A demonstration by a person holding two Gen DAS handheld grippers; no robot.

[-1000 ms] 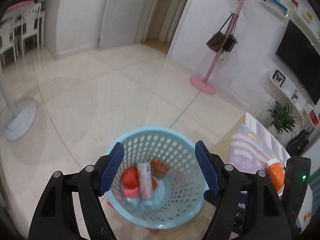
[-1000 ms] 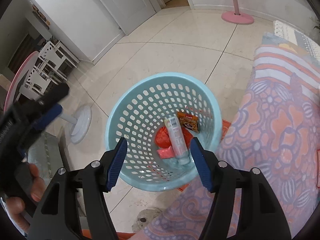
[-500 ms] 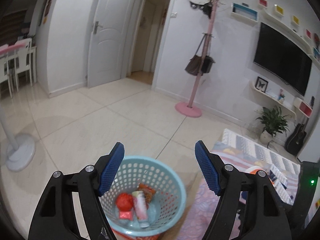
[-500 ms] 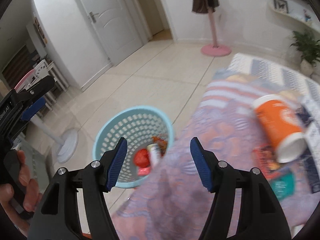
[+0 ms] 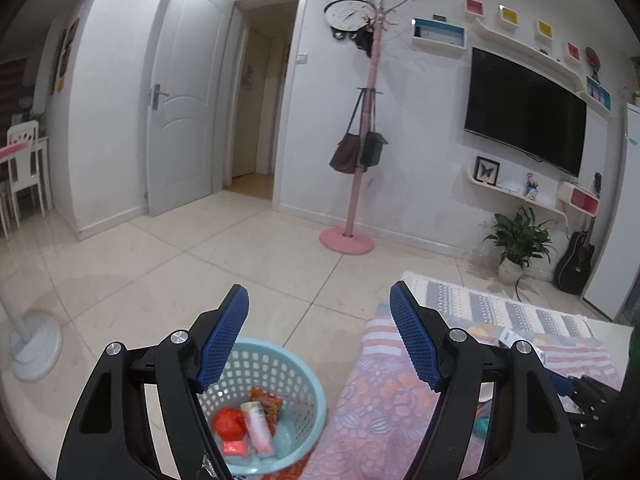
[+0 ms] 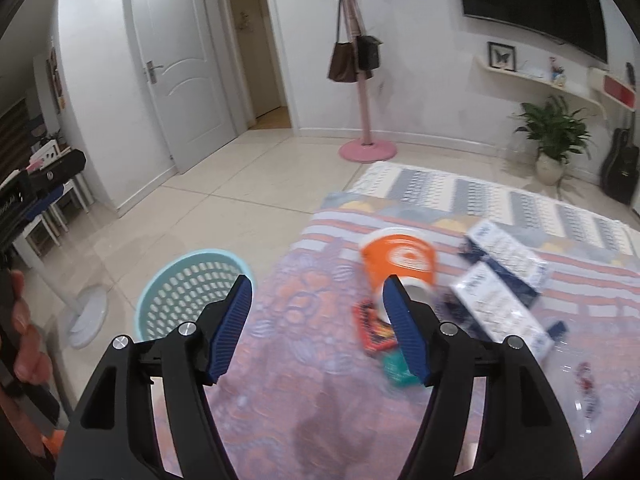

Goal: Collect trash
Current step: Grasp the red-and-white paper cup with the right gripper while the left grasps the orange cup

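My blue basket [image 5: 280, 364] on the floor holds a red ball, tube and snack wrapper. Orange cup [image 6: 398, 260] lies on the desk; right hand-held gripper [image 6: 318, 300] opening, empty; left hand-held gripper [image 5: 320, 320] wide, empty.

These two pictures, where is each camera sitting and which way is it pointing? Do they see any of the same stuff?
Left wrist view: sits on the left gripper, looking slightly down over the blue basket toward the TV wall; only its two open fingers show.
Right wrist view: sits on the right gripper, jaws opening with nothing between them, aimed down at the patterned cloth and orange cup; the person's left hand shows at the edge.
Shared: basket, cloth, pink coat stand, white door, potted plant.
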